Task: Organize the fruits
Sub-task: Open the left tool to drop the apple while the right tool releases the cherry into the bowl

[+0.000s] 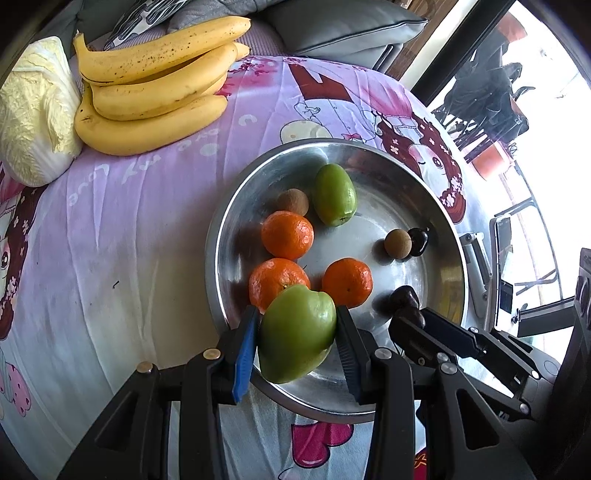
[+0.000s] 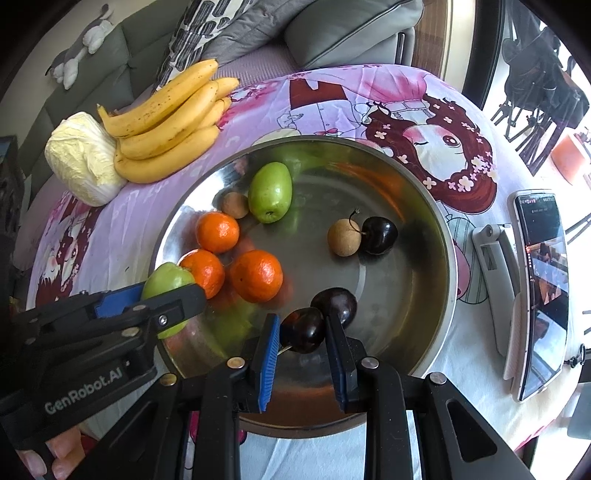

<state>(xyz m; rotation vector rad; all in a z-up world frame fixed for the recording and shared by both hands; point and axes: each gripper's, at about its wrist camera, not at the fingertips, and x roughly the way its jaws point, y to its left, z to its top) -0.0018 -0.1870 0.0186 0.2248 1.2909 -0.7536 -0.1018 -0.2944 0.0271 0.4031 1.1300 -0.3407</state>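
Note:
A steel bowl [image 1: 448,258] [image 2: 439,236] on the table holds three oranges [image 1: 287,235], a green fruit [image 1: 334,194], two small brown fruits [image 1: 398,242] and dark cherries [image 2: 378,230]. My left gripper [image 1: 298,332] is shut on a second green fruit [image 1: 295,334] over the bowl's near rim; it also shows in the right wrist view [image 2: 168,279]. My right gripper [image 2: 301,330] is shut on a dark cherry [image 2: 303,330] over the bowl, with another cherry [image 2: 334,302] just behind it.
A bunch of bananas [image 1: 155,85] [image 2: 170,122] and a cabbage [image 1: 35,110] [image 2: 85,162] lie at the far left on the pink cloth. A phone on a stand [image 2: 543,280] is to the right of the bowl. Sofa cushions [image 2: 332,29] are behind the table.

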